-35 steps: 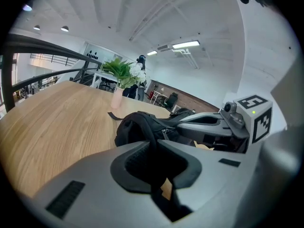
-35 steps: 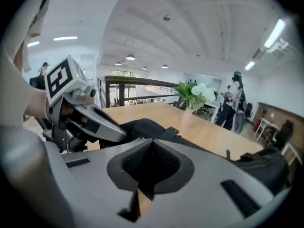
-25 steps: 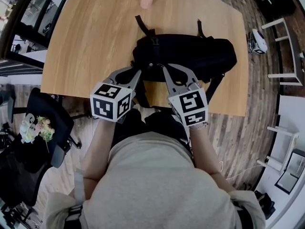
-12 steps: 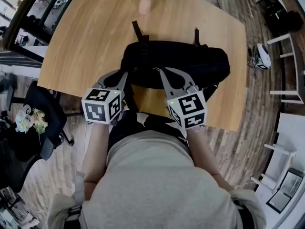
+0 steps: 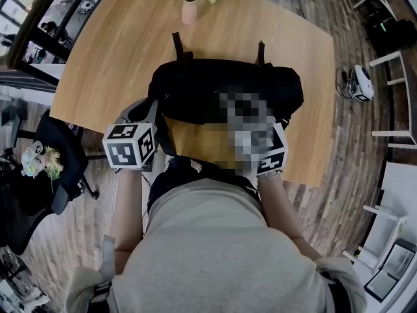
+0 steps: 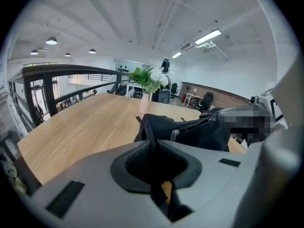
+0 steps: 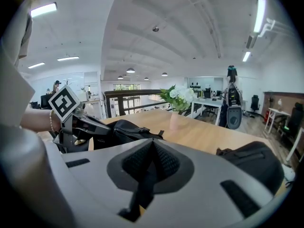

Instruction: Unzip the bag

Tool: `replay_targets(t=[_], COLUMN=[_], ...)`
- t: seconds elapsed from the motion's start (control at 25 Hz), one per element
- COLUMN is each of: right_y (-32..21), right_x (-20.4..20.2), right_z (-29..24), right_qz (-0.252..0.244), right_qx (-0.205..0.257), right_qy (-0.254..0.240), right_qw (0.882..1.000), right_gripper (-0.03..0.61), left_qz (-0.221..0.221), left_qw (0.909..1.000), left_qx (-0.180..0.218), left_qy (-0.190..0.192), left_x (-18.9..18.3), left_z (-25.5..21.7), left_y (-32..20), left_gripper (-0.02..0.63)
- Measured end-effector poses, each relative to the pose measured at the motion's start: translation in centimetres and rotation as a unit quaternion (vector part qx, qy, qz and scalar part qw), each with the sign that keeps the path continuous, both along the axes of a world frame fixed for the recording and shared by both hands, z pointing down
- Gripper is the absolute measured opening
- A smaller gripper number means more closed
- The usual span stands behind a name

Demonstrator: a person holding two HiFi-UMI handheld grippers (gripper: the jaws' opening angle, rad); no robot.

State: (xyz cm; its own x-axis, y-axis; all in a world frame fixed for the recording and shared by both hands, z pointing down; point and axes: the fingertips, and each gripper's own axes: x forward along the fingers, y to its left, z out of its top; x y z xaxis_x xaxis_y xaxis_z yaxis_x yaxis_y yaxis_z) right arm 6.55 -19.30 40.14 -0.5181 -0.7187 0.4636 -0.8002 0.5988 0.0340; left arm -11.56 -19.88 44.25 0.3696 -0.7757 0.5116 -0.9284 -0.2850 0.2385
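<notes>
Black bag (image 5: 221, 90): is lying lengthwise on the table, close to the near edge, in front of the person.
Wooden table (image 5: 111, 51): is carrying the bag and, at its far edge, a pink vase (image 5: 189, 10) of flowers.
Left gripper (image 6: 153, 145): is pinching a black strap (image 6: 148, 127) that is running from the bag's left end into its pads. Only the left gripper view is showing this grip. The head view is showing just the gripper at the bag's left end.
Right gripper (image 7: 152, 144): is holding its jaws pressed together. A thin dark strip is showing in the seam below the pads, and I cannot tell what it is.
Head view: is showing only the right gripper's marker cube (image 5: 273, 156), by the bag's near right side.
Right gripper view: is catching the left gripper side-on against the bag.
</notes>
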Motion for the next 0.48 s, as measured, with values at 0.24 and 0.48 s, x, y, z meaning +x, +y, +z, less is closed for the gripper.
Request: replay_targets(t=[0.24,0.48], right_y=[-0.2,-0.6], right_x=[2.7,4.4], right_z=[-0.2,-0.4], right_qz=[0.004,0.001], right_qx=[0.004,0.002], right_qy=[-0.01,-0.029], right_qw=[1.0,1.0], right_gripper=[0.009,0.009], left_qz=[-0.034,-0.078], left_qw=[0.999,0.9963], left_qx=[0.006,0.014], left_qy=[-0.028,-0.034], left_x=[0.1,0.0], left_z=[0.0,-0.2], left_y=[0.2,0.5], left_gripper=[0.052,0.054])
